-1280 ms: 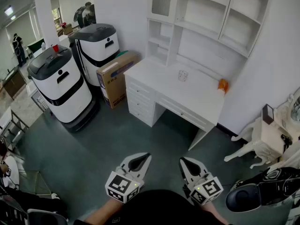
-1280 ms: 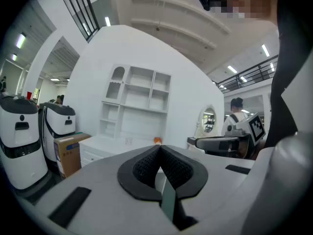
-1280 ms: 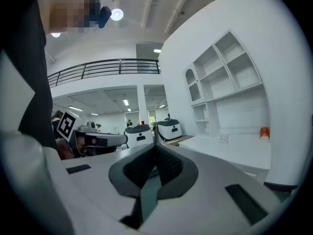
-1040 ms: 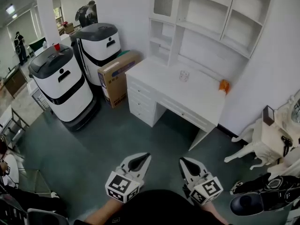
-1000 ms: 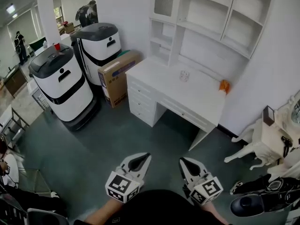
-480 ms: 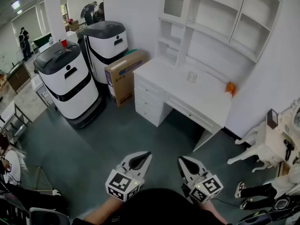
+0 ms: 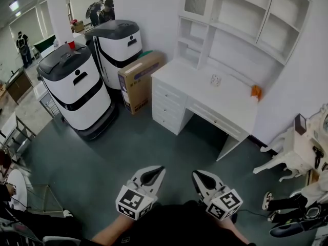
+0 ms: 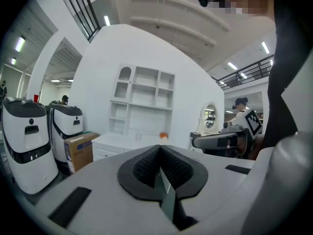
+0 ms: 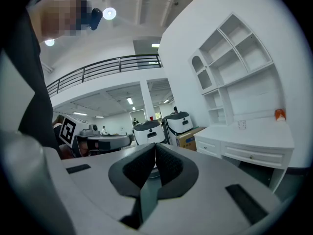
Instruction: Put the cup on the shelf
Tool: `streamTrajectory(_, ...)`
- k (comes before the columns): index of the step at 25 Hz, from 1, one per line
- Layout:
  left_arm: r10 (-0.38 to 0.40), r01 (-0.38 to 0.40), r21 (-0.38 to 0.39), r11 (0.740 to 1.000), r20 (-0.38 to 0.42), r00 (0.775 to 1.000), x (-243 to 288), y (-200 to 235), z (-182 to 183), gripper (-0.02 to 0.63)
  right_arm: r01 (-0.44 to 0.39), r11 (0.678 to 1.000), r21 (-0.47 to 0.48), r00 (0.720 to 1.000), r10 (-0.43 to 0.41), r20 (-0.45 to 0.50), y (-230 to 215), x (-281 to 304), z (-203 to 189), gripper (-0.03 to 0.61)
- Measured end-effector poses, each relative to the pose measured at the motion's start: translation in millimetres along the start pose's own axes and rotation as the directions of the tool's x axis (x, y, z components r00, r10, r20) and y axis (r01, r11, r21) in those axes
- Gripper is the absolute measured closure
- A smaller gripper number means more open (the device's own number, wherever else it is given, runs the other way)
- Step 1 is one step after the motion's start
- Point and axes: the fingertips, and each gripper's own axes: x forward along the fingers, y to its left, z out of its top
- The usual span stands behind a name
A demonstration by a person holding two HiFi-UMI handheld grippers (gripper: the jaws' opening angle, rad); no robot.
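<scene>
The cup point(image 7: 216, 79), small and pale, stands upright on the white surface point(image 7: 202, 94), close to its back edge and somewhat right of the middle. It is too small to make out any detail. Nothing touches it. An orange thing point(image 7: 255, 91) sits at the back right corner of the surface, against the wall and apart from the cup.

The shelf point(image 7: 241, 32) rises from the back edge of the surface, a white unit of open compartments; the ones that can be seen into look bare. A stack of drawers point(image 7: 166, 109) fills the left end under the surface.

Just beside the left edge of the surface a cardboard box point(image 7: 139, 81) stands on the floor point(image 7: 128, 147), and beyond it two white machines with dark tops point(image 7: 77, 88). A white dressing table point(image 7: 302, 147) stands at the far right.

Both claws are held low, close to the person's body, above the floor and well apart from the surface. The left claw point(image 7: 158, 171) is closed, its dark pads meeting with nothing between them. The right claw point(image 7: 197, 174) is likewise closed and empty. The two point toward the surface, side by side and not touching.
</scene>
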Motion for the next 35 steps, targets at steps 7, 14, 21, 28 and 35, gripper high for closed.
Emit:
streamTrajectory(7,-0.061,0.066,-0.089,0.994,0.051,0.997,11,12,4,0.603,0.017,1.0,0.015,0.999,-0.016,-0.043,-12,14,-3,0.563)
streamTrajectory(14,-0.045,0.049,-0.063,0.997,0.065,0.997,60,31,22,0.603,-0.049,0.998,0.039,0.997,0.051,-0.062,-50,54,5,0.562)
streamTrajectory(21,-0.021,0.024,-0.072,0.997,0.048,0.999,134,64,43,0.604,-0.076,0.997,0.021,0.996,0.077,-0.054,-123,85,36,0.561)
streamTrajectory(28,-0.037,0.039,-0.06,0.997,0.032,0.999,223,66,65,0.603,-0.048,0.998,0.04,0.997,0.05,-0.05,-209,89,61,0.561)
streamTrajectory(35,-0.027,0.027,-0.088,0.996,-0.001,1.0,285,67,63,0.603,-0.015,0.997,0.075,0.996,0.021,-0.081,-272,75,59,0.561)
